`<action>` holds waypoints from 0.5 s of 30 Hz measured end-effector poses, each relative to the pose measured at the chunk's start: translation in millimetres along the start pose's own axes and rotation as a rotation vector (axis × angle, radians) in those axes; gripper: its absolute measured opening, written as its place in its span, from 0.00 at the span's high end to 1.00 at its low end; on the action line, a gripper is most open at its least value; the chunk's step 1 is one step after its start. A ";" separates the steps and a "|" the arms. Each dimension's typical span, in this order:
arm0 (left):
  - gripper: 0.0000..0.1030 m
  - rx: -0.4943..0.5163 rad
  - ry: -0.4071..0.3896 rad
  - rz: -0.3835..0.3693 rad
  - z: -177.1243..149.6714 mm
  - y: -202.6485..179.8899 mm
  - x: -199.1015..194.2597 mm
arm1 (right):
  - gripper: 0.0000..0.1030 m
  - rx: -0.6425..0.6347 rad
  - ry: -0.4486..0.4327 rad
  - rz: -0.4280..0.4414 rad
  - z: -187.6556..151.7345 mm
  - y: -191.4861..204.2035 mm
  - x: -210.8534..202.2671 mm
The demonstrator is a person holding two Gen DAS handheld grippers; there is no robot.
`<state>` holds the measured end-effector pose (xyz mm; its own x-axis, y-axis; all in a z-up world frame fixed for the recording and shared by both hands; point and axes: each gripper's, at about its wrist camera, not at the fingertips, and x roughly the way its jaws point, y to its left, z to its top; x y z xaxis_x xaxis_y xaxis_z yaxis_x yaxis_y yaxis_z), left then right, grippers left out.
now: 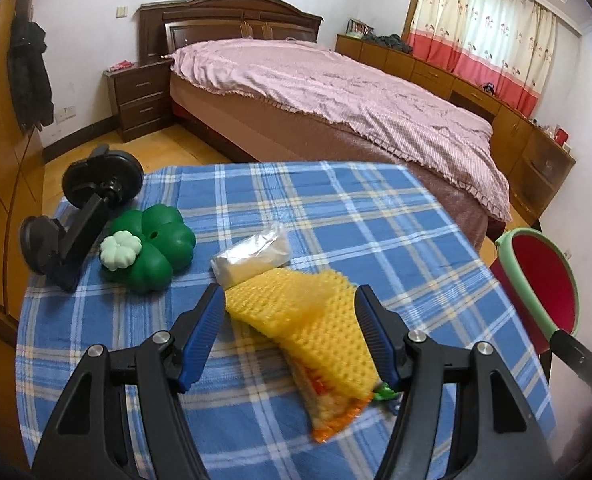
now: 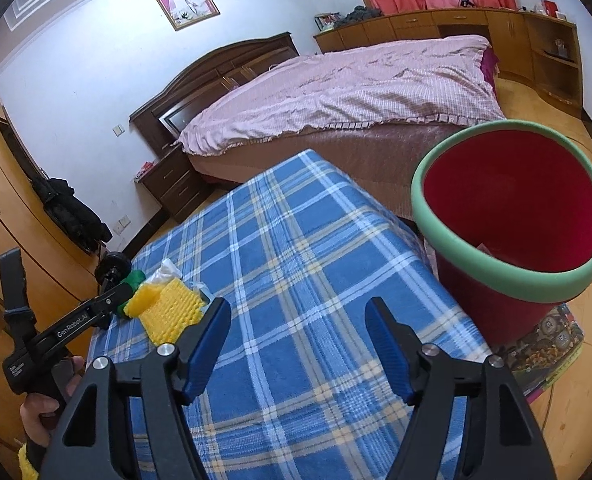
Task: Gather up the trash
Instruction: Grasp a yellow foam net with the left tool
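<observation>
A yellow foam net [image 1: 316, 320] lies on the blue plaid tablecloth [image 1: 336, 208], partly over an orange snack wrapper [image 1: 336, 412]. My left gripper [image 1: 289, 312] is open and straddles the net; a gap shows at its left pad, while the right pad is right against the foam. A clear plastic bag [image 1: 251, 256] lies just beyond the net. My right gripper [image 2: 298, 320] is open over bare cloth with nothing between its fingers. A red bin with a green rim [image 2: 512, 216] stands to its right, beside the table. The yellow net [image 2: 171, 312] shows at the far left of that view.
A green clover-shaped object [image 1: 155, 248] and a black suction mount [image 1: 83, 216] sit at the table's left. The red bin [image 1: 536, 288] is off the right edge. A bed [image 1: 336, 92] stands behind the table. A hand [image 2: 43, 404] holds the left tool.
</observation>
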<state>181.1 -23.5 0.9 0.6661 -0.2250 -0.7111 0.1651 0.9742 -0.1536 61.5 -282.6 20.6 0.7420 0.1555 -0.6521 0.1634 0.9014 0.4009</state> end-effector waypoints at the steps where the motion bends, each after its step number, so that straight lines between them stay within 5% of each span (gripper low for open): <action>1: 0.35 0.002 0.008 0.002 -0.3 1.7 4.5 | 0.30 0.000 0.006 -0.003 -0.5 0.7 2.5; 6: 0.42 0.011 0.030 -0.009 -0.3 7.4 22.9 | 0.30 -0.003 0.025 -0.016 -1.1 3.6 12.2; 11: 0.80 0.010 0.052 -0.074 -0.8 11.8 35.0 | 0.30 -0.002 0.039 -0.028 0.0 3.4 19.1; 15: 0.88 -0.012 0.036 -0.103 -1.6 16.3 31.0 | 0.30 -0.010 0.048 -0.031 0.4 6.1 22.9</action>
<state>203.3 -14.6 -24.8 0.6197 -0.3234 -0.7152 0.2225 0.9462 -0.2351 79.8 -273.7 8.4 0.7043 0.1465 -0.6946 0.1795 0.9099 0.3739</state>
